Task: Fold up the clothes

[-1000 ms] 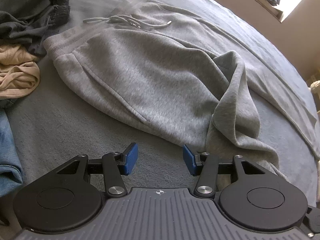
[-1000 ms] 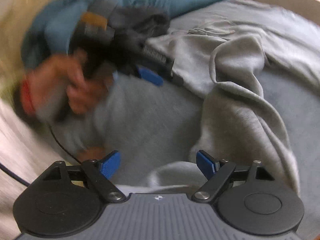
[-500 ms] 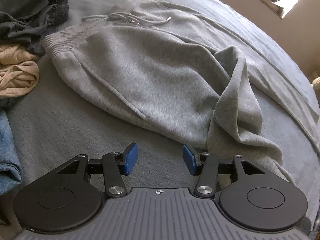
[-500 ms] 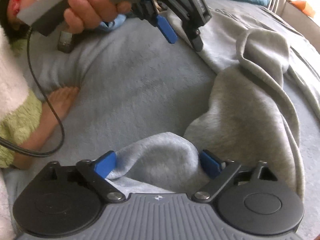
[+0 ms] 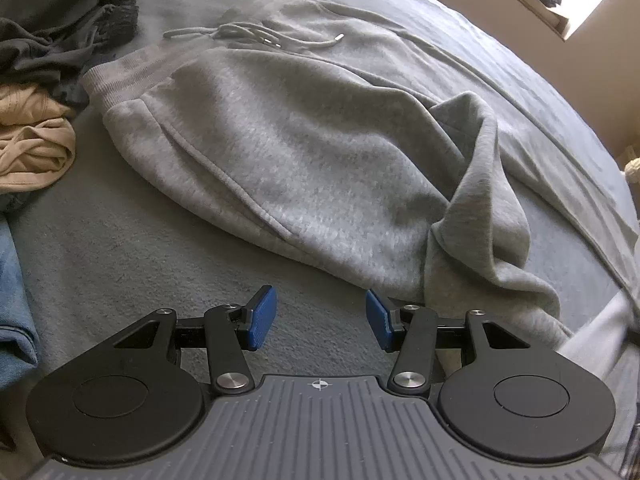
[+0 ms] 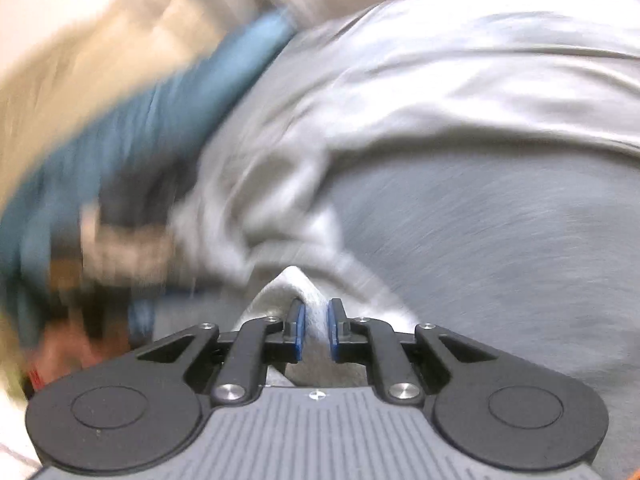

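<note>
Writing: no brand, label or lettering could be read on any cloth or on either gripper.
Grey sweatpants (image 5: 304, 168): one pair, spread across the middle of the bed (image 5: 120, 264), waistband toward the far left, one leg folded back into a raised ridge on the right.
Drawstring (image 5: 256, 36): one cord, lying loose in loops on the far side of the waistband, one metal tip showing.
Other clothes: one dark heap (image 5: 52, 20) at the far left corner of the bed, one tan garment (image 5: 32, 148) just in front of it, one blue garment (image 5: 12, 300) at the left edge.
Left gripper (image 5: 318, 320): its blue pads stood apart with nothing between them, over bare bedcover; the sweatpants' near hem lay just beyond, close to the right-hand pad.
Right gripper (image 6: 315, 330): jaws closing, the pads pinching a peak of light grey sweatpants fabric (image 6: 316, 312) that rose between them.
Right wrist view: heavily smeared; a blue shape and something dark at left could not be made out.
</note>
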